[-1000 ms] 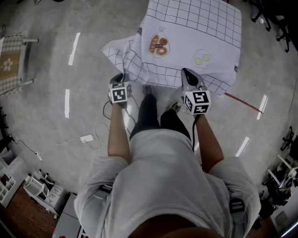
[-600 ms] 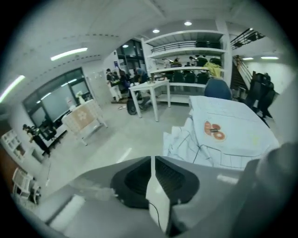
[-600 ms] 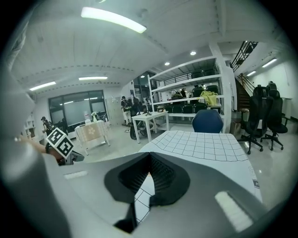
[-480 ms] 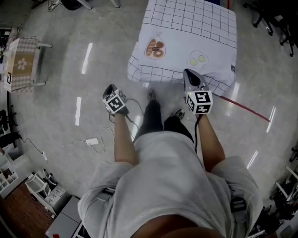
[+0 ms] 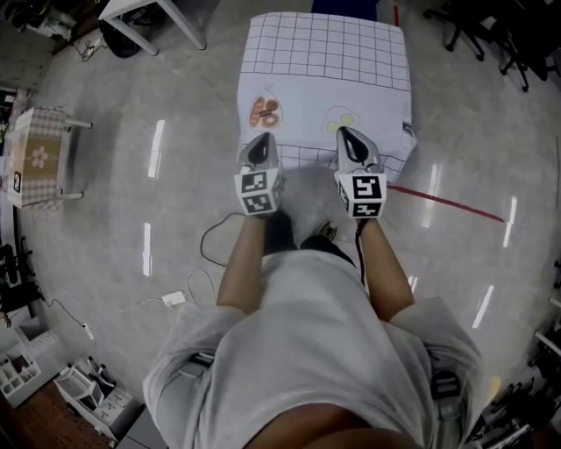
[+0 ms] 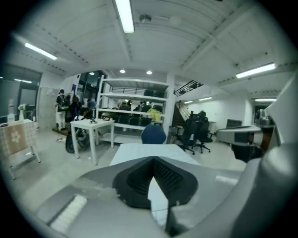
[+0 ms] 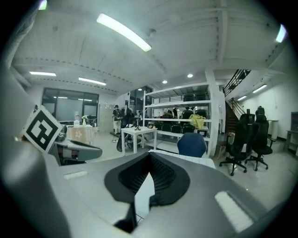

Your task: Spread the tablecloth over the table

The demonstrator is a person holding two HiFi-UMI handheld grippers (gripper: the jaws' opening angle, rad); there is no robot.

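Both pairs of jaws are pinched nearly closed on a white sliver of cloth: left gripper (image 6: 153, 159) and right gripper (image 7: 150, 154), level and side by side on the near hem. Beyond the tips, the checked tablecloth (image 5: 324, 70) lies flat, hiding the table. This grip is probably for tugging the front edge square.

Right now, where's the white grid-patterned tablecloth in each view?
Head view: white grid-patterned tablecloth at top centre, ahead of both hand-held grippers.
Left gripper view: tablecloth at centre, stretching away past the jaws.
Right gripper view: tablecloth right of centre, behind the jaws.
Shared landmark: the blue chair at the cloth's far end.
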